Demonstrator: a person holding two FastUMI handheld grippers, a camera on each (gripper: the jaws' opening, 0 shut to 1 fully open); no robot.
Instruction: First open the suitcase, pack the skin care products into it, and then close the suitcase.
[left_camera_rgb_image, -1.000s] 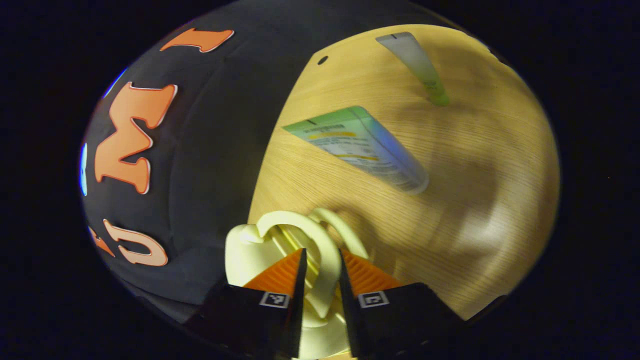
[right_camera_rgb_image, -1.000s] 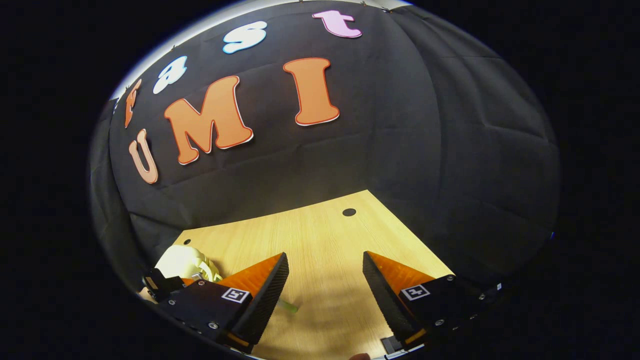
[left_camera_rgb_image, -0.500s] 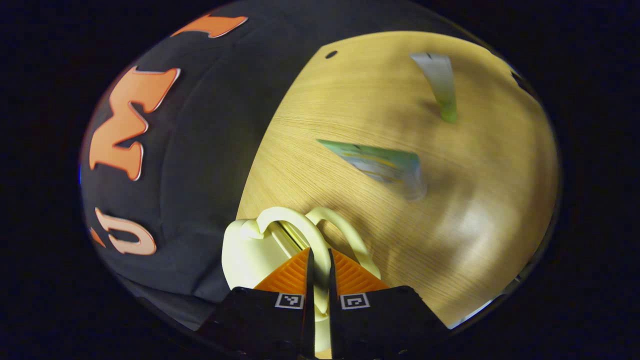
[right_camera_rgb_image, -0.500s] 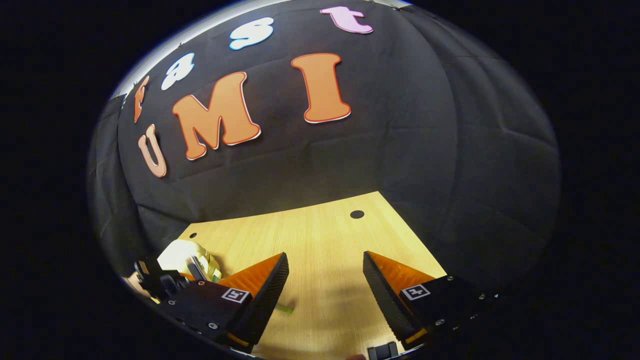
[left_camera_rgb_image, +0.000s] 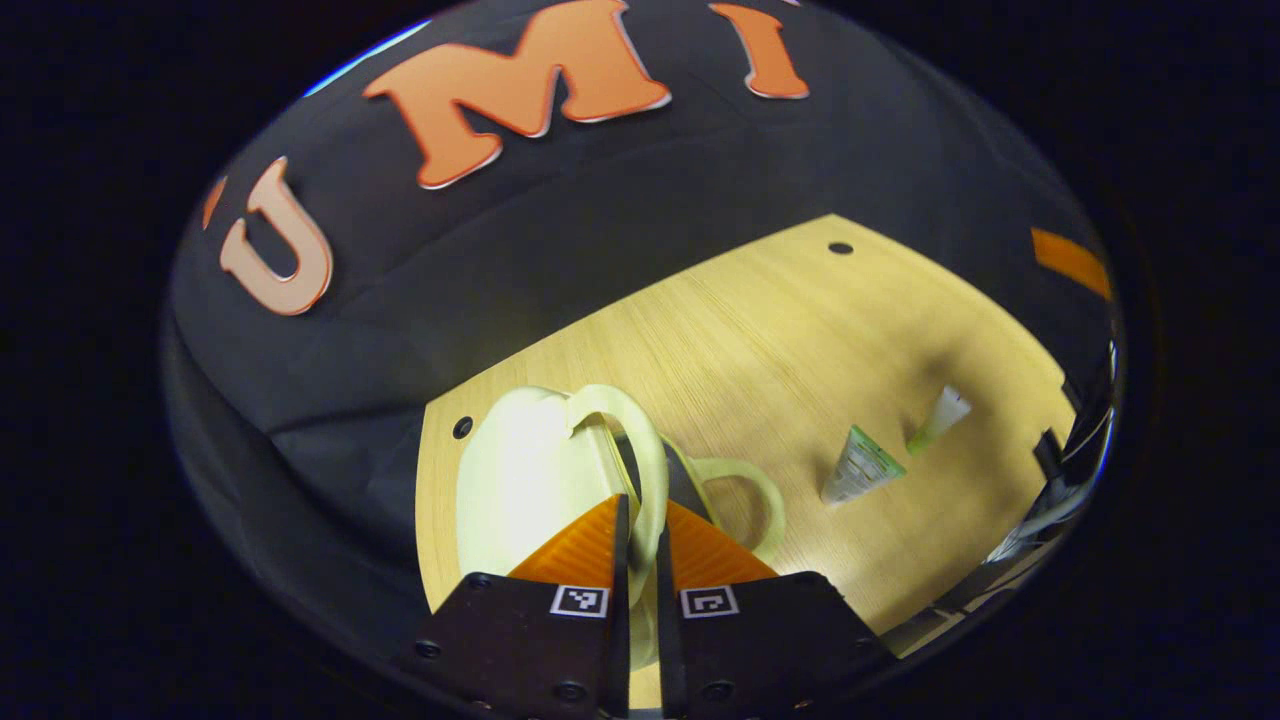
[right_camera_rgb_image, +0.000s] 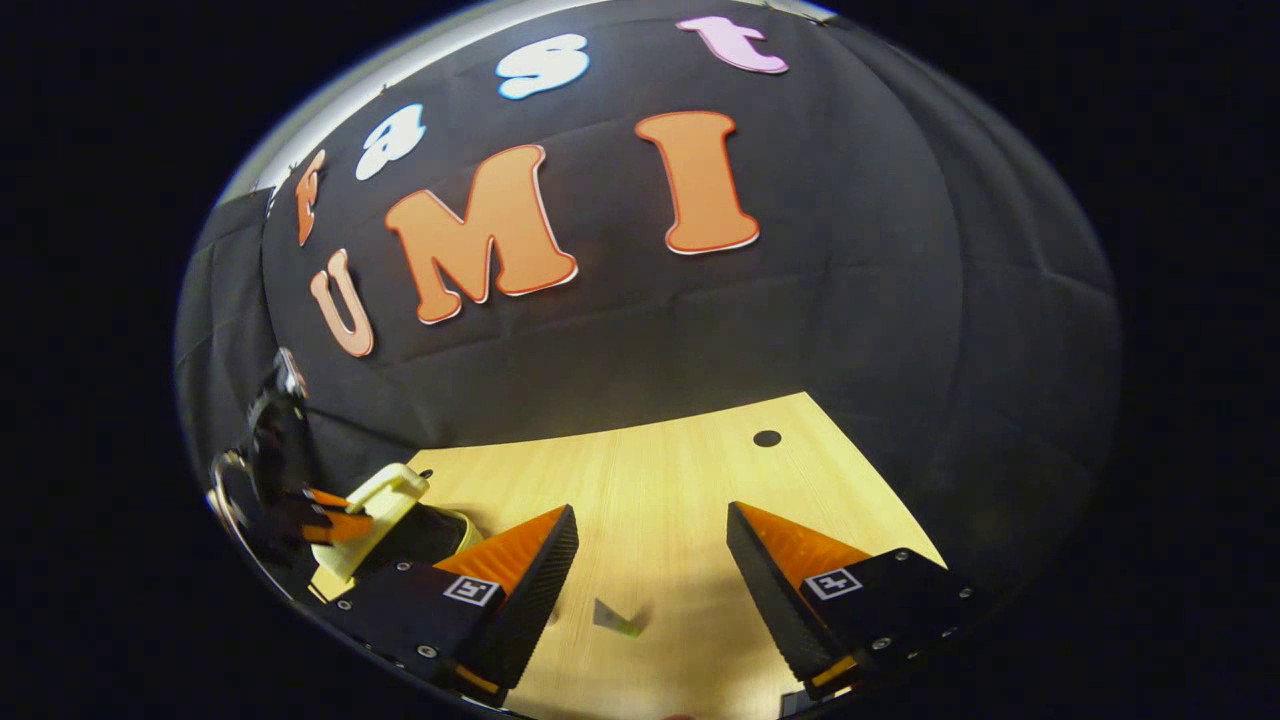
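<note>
A cream suitcase (left_camera_rgb_image: 520, 470) lies at the near left of the wooden table (left_camera_rgb_image: 760, 330). My left gripper (left_camera_rgb_image: 640, 500) is shut on the lid's loop handle (left_camera_rgb_image: 645, 440), and the lid stands raised with a dark gap beneath it; the second handle (left_camera_rgb_image: 750, 495) lies lower, to the right. A green-and-white tube (left_camera_rgb_image: 860, 465) and a smaller pale tube (left_camera_rgb_image: 940, 415) lie on the table to the right. In the right gripper view the raised suitcase lid (right_camera_rgb_image: 385, 500) shows at the left. My right gripper (right_camera_rgb_image: 650, 520) hangs open over the table, a tube (right_camera_rgb_image: 615, 620) below it.
The black cloth wall runs close behind the table's far edge (right_camera_rgb_image: 620, 440). Small dark holes (left_camera_rgb_image: 840, 248) mark the tabletop corners. Bare wood stretches between the suitcase and the tubes.
My left gripper has closed on the handle and swung upward, lifting the suitcase lid open. The right gripper has stayed open and barely shifted.
</note>
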